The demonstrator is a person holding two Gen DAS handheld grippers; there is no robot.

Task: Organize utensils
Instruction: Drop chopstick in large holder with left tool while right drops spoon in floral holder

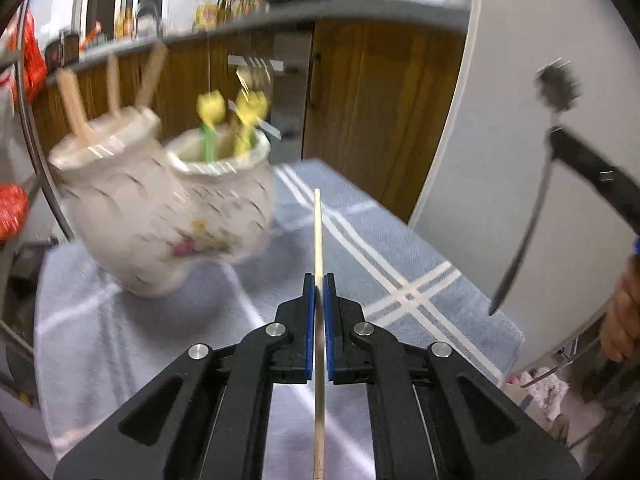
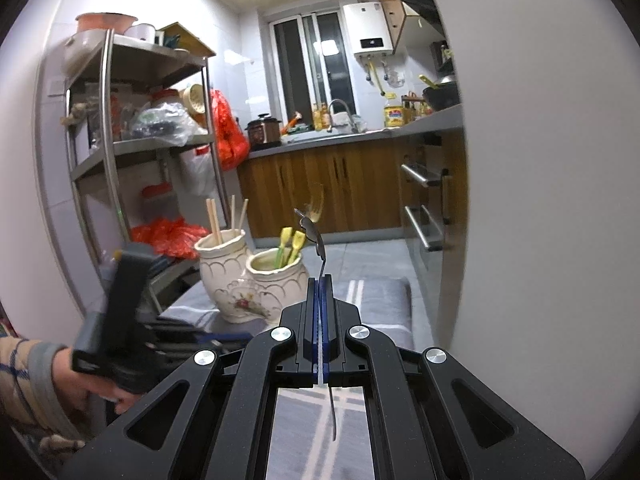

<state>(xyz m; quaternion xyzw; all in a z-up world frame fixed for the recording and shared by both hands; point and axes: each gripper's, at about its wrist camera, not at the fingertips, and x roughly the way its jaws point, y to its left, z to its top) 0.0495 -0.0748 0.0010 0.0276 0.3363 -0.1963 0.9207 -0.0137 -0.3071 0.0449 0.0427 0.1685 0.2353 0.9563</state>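
Observation:
My left gripper (image 1: 319, 280) is shut on a wooden chopstick (image 1: 318, 236) that points forward, to the right of a white double ceramic holder (image 1: 160, 208). The holder's left pot holds several wooden chopsticks (image 1: 112, 84); its right pot holds yellow-and-green utensils (image 1: 224, 116). My right gripper (image 2: 319, 280) is shut on a metal fork (image 2: 316, 236) held upright, tines up. The holder (image 2: 248, 280) stands ahead and left of it, with chopsticks (image 2: 224, 220) and yellow utensils (image 2: 290, 242) in it. The fork also shows at the right of the left wrist view (image 1: 532, 208).
The holder stands on a blue-grey cloth with white stripes (image 1: 400, 264). A white panel (image 1: 540, 160) stands at the right. A metal shelf rack (image 2: 132, 160) with red bags is at the left. Wooden cabinets (image 2: 320, 188) and a counter lie behind.

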